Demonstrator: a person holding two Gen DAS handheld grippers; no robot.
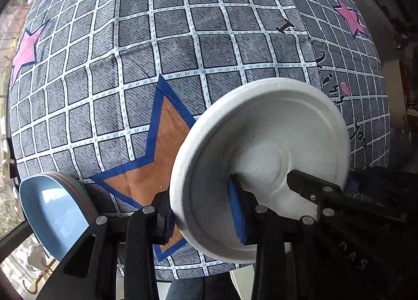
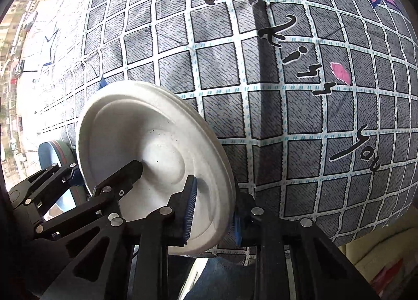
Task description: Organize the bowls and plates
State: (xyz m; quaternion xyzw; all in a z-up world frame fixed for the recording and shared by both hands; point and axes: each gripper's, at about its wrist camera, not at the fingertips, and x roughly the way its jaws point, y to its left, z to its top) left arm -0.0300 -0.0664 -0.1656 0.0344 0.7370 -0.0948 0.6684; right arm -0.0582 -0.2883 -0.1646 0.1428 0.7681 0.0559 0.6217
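Note:
A white foam plate (image 1: 263, 148) is held on edge above the checked tablecloth (image 1: 183, 46). My left gripper (image 1: 203, 213) is shut on its near left rim. My right gripper (image 2: 213, 212) is shut on the opposite rim of the same plate (image 2: 146, 143). The right gripper's finger (image 1: 311, 187) shows inside the plate in the left wrist view, and the left gripper's finger (image 2: 122, 180) shows inside it in the right wrist view. A blue plate (image 1: 54, 211) on a small stack sits at the table's near left edge, also seen in the right wrist view (image 2: 52, 153).
The table is covered by a grey grid cloth with an orange star (image 1: 156, 164), pink stars (image 1: 350, 18) and black lettering (image 2: 300, 65). The table's near edge (image 2: 352, 237) drops off just ahead of the grippers. Windows lie to the left.

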